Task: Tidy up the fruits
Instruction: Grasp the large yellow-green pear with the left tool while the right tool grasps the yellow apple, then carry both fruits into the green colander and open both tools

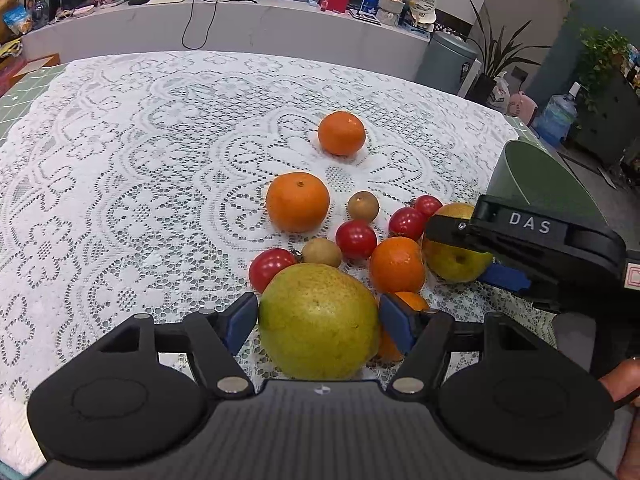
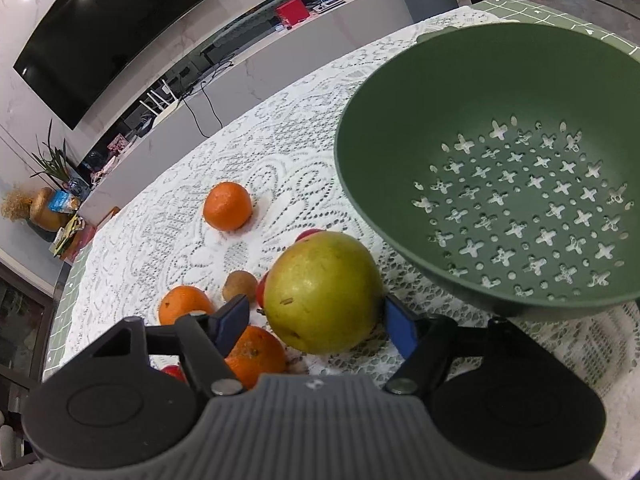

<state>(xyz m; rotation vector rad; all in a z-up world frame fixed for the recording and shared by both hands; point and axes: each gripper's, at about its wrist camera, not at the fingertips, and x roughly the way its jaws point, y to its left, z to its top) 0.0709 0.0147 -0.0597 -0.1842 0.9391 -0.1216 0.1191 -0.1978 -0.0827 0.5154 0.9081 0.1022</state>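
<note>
My left gripper (image 1: 318, 316) is shut on a big yellow-green pear (image 1: 318, 320), its blue pads against both sides. My right gripper (image 2: 316, 322) is shut on a second yellow-green pear (image 2: 322, 292), held just above the lace cloth; it also shows in the left wrist view (image 1: 456, 254). A green colander (image 2: 492, 168) stands empty right of it, with its wall in the left wrist view (image 1: 532, 176). Loose on the cloth lie oranges (image 1: 298, 201) (image 1: 342, 133) (image 1: 396, 265), red tomatoes (image 1: 356, 239) (image 1: 272, 267) and small brown fruits (image 1: 363, 207) (image 1: 321, 253).
A white lace cloth (image 1: 140, 152) covers the table over a green mat (image 1: 24, 84). Behind the table runs a white counter (image 1: 240, 24) with a router, a red box and clutter. A grey bin (image 1: 450, 62) and plants stand at the far right.
</note>
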